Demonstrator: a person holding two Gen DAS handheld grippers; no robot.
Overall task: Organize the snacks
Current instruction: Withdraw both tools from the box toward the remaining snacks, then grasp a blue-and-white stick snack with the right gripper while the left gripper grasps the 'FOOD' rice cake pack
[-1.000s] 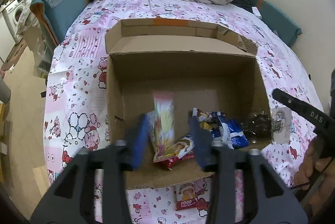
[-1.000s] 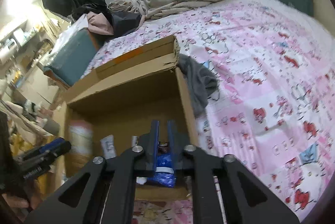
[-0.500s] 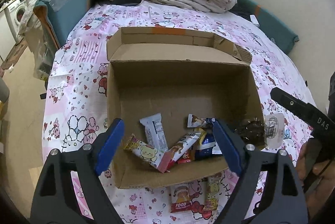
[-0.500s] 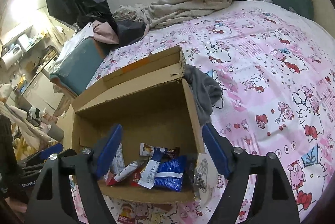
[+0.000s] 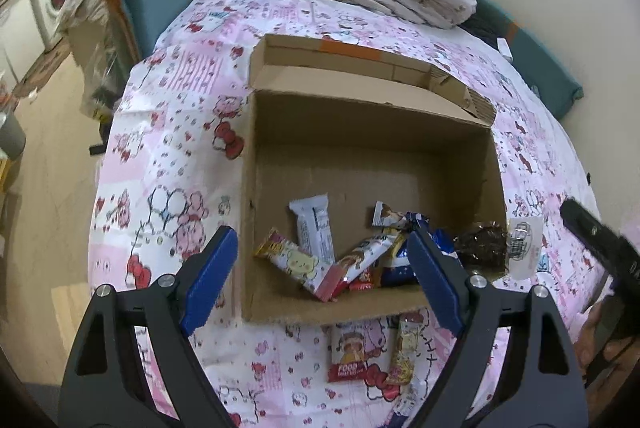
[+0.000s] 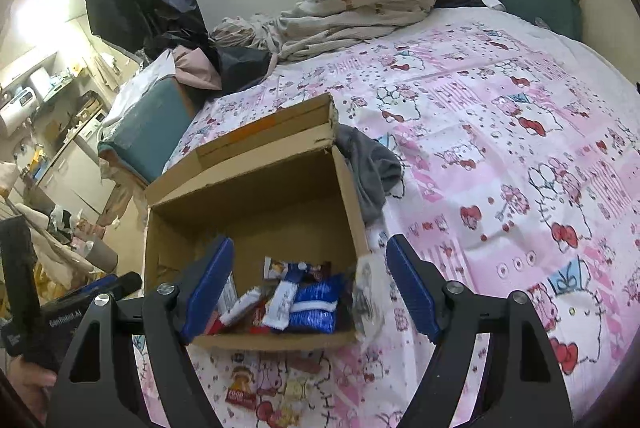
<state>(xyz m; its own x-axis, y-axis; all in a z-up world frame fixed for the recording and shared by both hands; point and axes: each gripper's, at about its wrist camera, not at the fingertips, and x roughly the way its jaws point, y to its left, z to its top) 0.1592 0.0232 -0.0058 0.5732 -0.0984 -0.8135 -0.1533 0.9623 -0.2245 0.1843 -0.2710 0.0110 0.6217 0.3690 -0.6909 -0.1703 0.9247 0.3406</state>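
Left gripper (image 5: 322,268) and right gripper (image 6: 310,286) both gape wide, empty, hovering just near of the cardboard box (image 5: 372,147) holding snacks (image 5: 348,256) on the bed (image 6: 500,147).

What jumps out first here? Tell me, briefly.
An open brown cardboard box sits mid-bed on the pink cartoon-print bedsheet, with wrapped snack packets heaped in its near corner. Two more snack packets lie on the sheet just outside its near wall, between the open blue-padded left gripper.

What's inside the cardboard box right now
The cardboard box holds a loose pile of snack packets, including a blue bag. Anything beneath the pile is hidden.
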